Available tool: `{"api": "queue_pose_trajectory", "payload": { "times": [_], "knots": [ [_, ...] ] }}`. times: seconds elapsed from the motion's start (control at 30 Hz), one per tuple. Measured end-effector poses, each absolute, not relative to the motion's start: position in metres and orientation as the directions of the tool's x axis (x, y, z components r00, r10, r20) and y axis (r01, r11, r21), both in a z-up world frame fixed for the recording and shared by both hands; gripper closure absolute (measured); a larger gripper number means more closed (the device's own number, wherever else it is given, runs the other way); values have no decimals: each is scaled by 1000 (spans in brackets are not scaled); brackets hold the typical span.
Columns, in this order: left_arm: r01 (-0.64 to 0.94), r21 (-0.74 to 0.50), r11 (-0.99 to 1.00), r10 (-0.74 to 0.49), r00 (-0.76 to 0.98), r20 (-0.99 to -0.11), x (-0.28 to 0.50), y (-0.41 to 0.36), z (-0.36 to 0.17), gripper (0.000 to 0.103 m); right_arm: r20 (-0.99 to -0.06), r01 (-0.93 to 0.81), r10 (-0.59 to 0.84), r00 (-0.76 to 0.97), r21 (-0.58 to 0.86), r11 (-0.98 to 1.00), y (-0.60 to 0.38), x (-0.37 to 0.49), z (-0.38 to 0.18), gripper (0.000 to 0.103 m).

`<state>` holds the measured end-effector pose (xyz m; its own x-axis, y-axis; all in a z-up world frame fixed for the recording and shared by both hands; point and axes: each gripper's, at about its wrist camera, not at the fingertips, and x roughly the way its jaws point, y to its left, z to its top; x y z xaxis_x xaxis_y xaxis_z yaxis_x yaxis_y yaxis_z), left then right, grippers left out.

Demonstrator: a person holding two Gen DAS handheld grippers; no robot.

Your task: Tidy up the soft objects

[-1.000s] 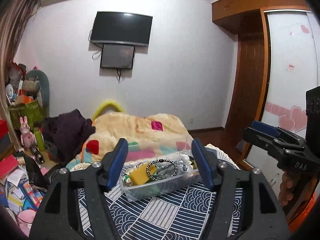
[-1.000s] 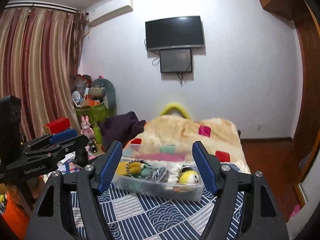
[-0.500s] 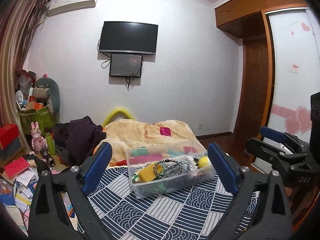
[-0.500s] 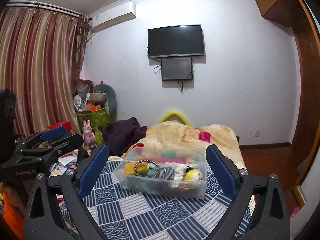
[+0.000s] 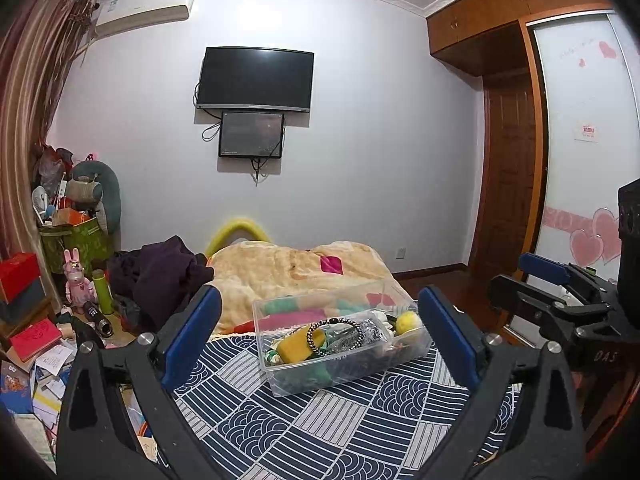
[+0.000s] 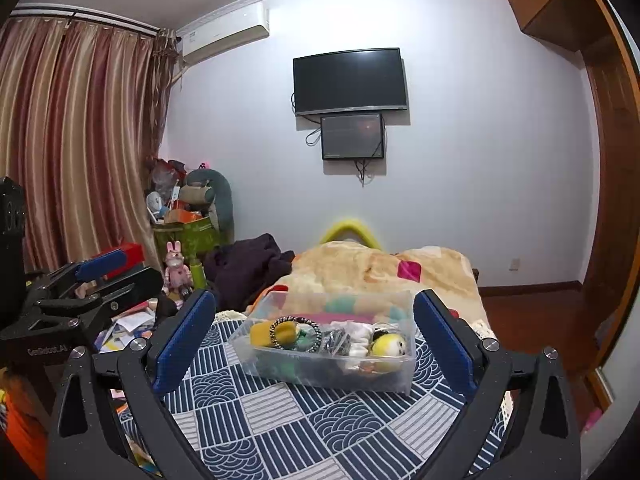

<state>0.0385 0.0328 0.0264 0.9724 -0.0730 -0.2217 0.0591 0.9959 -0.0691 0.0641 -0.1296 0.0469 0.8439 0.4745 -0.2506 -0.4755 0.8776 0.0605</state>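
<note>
1. Clear plastic box [image 5: 344, 344] w/ soft items: sits on the blue-and-white patterned cloth [image 5: 320, 432], ahead of both grippers, at the cloth's far side, in front of the bed blanket [image 5: 296, 268]. No lid seen.
2. Contents, a loose jumbled heap: yellow sponge block [image 5: 298, 344], braided black-and-white hair band [image 5: 334, 330] lying on it, yellow plush ball w/ white face [image 6: 388, 346] at the box's right end, green and white bits lower down; some too small to name.
3. Progress (judgement): all soft items in view lie inside the box; none on the cloth. Either collecting is done, or sorting out of the box has not begun; pics alone cannot say which. Nothing is held, so no step is in hand.
4. Left gripper [image 5: 320, 340]: blue pads spread wide, empty, box framed between them but well short of contact.
5. Right gripper [image 6: 314, 338]: likewise spread wide, empty, apart from the box; seen side-on at right edge of left view [image 5: 552, 292].
6. Surroundings: wall TV [image 5: 256, 80] w/ smaller screen below, dark clothes pile [image 5: 160, 276] left of bed, pink rabbit toy [image 5: 76, 276], papers and books on floor [image 5: 36, 364], wardrobe [image 5: 580, 128] at right.
</note>
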Motion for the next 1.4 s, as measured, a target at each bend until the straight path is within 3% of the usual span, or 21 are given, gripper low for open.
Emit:
{"api": "queue_pose_trajectory", "payload": {
  "times": [1.4],
  "knots": [
    [98,-41,994,-104,971,-213,33,20,31,2,-239,-468,473,848,81,880,-132,58,54,3]
  ]
}}
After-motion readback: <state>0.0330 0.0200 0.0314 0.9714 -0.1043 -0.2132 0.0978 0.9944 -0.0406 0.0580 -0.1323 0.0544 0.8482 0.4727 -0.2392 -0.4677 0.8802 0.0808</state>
